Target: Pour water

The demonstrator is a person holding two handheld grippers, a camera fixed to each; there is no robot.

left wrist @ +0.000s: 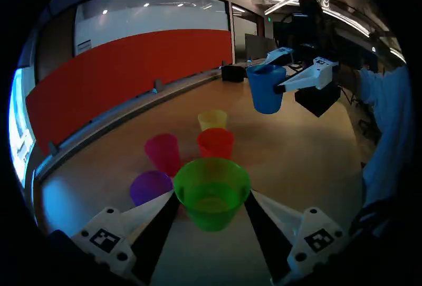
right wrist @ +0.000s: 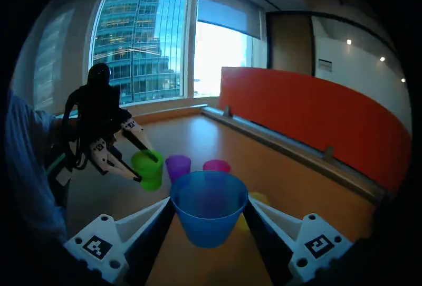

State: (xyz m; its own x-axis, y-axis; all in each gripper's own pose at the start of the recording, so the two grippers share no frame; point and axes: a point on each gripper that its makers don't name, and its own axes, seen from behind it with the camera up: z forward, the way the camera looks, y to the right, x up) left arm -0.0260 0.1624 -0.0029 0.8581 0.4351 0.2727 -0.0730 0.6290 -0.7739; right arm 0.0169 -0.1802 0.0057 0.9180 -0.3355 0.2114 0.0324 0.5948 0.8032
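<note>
My left gripper [left wrist: 211,197] is shut on a translucent green cup [left wrist: 211,191], held upright low over the wooden table. My right gripper [left wrist: 267,77] is shut on a blue cup [left wrist: 265,89], raised upright above the table at the far right. In the right gripper view the blue cup [right wrist: 209,209] sits between my right gripper's [right wrist: 209,201] fingers, and the left gripper [right wrist: 143,165] holds the green cup [right wrist: 147,169] farther off. I cannot tell whether either cup holds water.
A yellow cup [left wrist: 212,119], a red cup [left wrist: 215,142], a pink cup [left wrist: 163,152] and a purple cup [left wrist: 150,186] stand on the table [left wrist: 295,149] between the grippers. An orange wall panel [left wrist: 132,69] runs along the table's far side. A blue sleeve [left wrist: 387,127] is at right.
</note>
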